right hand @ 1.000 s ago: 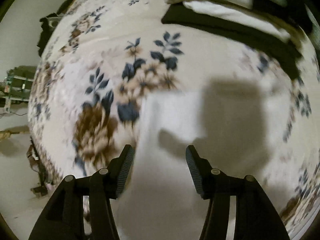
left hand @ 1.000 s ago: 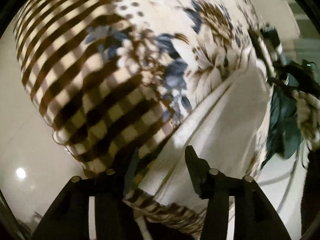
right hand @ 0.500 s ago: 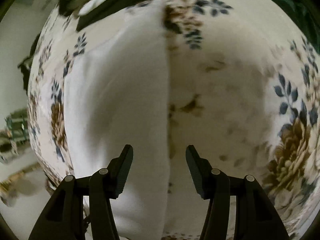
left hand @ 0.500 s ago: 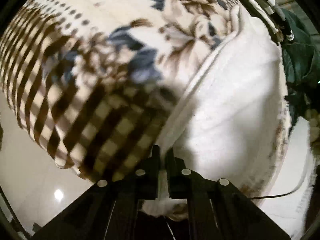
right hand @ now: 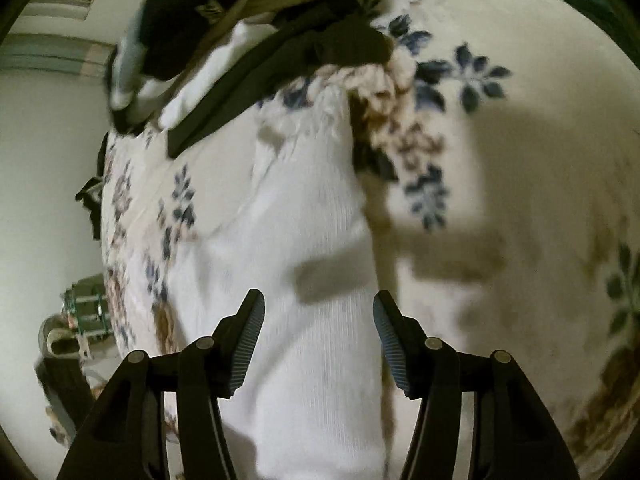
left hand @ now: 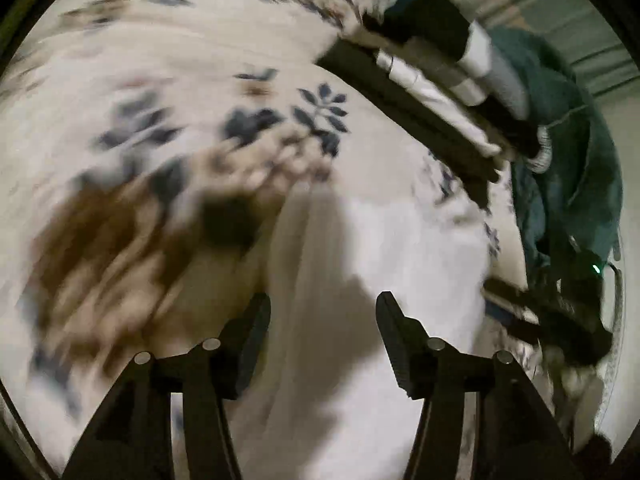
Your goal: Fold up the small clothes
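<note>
One white ribbed knit garment [right hand: 304, 240] lies on one cream floral blanket [right hand: 520, 140]. One stack of folded dark and white clothes [right hand: 224, 48] sits beyond; one crumpled teal garment [left hand: 568, 152].

Garment [right hand: 304, 240] flat on blanket [right hand: 520, 152], folded stack [right hand: 240, 48] behind it

No text, label, brand, number or sign can be read in either wrist view. The black garment [right hand: 172, 36] on top of the stack of folded clothes [right hand: 224, 64] carries a small pale print, too blurred to make out. The rest of the stack shows no lettering.
</note>
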